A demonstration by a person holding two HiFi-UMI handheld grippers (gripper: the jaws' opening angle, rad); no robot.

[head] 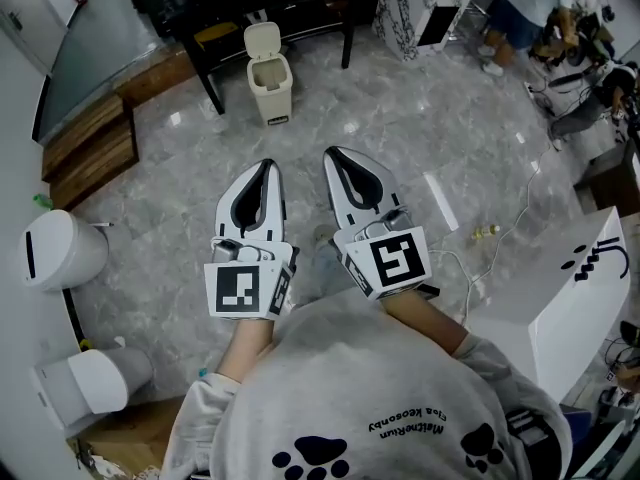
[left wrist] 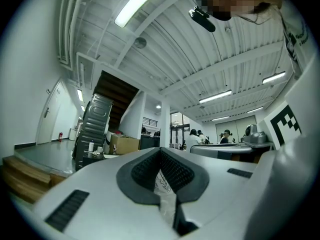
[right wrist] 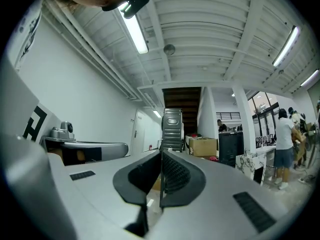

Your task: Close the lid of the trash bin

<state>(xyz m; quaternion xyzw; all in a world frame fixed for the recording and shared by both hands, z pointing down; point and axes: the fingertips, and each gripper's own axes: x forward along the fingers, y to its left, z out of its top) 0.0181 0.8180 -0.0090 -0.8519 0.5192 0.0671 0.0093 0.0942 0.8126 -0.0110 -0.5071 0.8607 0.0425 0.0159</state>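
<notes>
Trash bin (lid upright) lies well ahead of both closed, empty jaws; left gripper nearer.

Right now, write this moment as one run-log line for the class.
trash bin: lid up, open | left gripper: shut, empty | right gripper: shut, empty | contact with bin: none

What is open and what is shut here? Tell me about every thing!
Beige trash bin: open, standing upright.
Bin lid: flipped up, not closed yet.
Left hand-held gripper: shut, holding nothing.
Right hand-held gripper: shut, holding nothing.
Upper white bin: looks closed.
Lower white bin: lid looks down.
</notes>
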